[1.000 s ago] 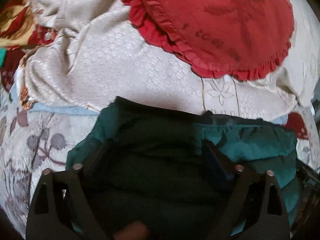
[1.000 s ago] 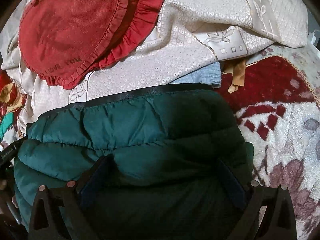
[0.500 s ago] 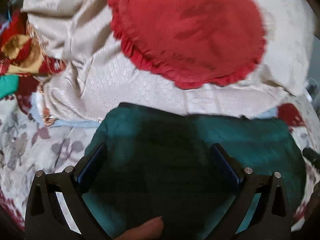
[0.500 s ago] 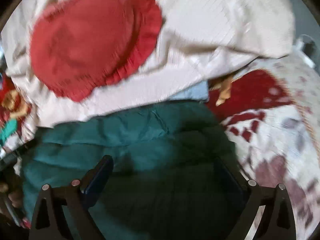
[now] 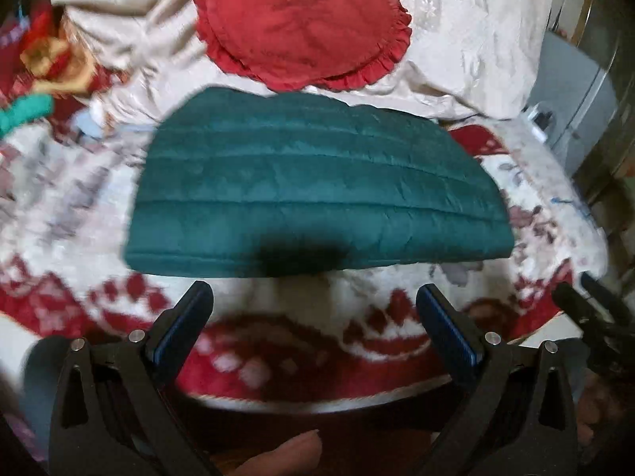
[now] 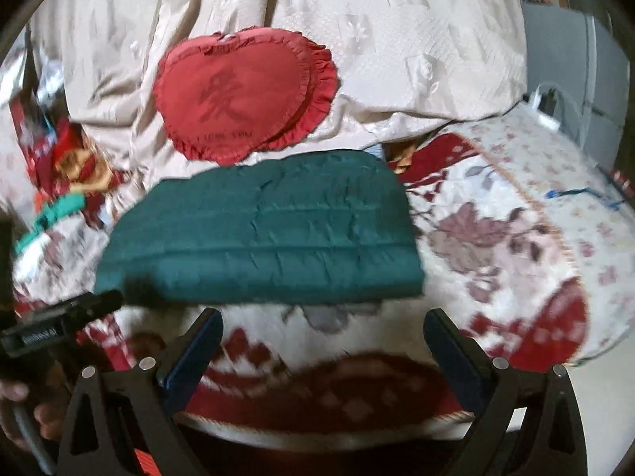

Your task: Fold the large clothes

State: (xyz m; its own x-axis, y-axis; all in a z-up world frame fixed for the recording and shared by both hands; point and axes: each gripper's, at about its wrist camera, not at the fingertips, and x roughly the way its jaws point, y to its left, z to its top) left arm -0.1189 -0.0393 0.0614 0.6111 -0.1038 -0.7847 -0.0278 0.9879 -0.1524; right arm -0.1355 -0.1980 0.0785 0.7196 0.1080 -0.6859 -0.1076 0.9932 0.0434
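A green quilted jacket (image 5: 317, 190) lies folded into a flat rectangle on the bed's red-and-white blanket (image 5: 381, 317), near the bed's front edge. Its far edge meets a rumpled beige bedspread (image 5: 476, 39), on which a red heart-shaped pillow (image 5: 301, 23) rests. The left gripper (image 5: 315, 313) hangs over the blanket just short of the jacket, its jaws spread wide with nothing between them. The right gripper (image 6: 323, 341) is likewise spread wide and empty, clear of the jacket.
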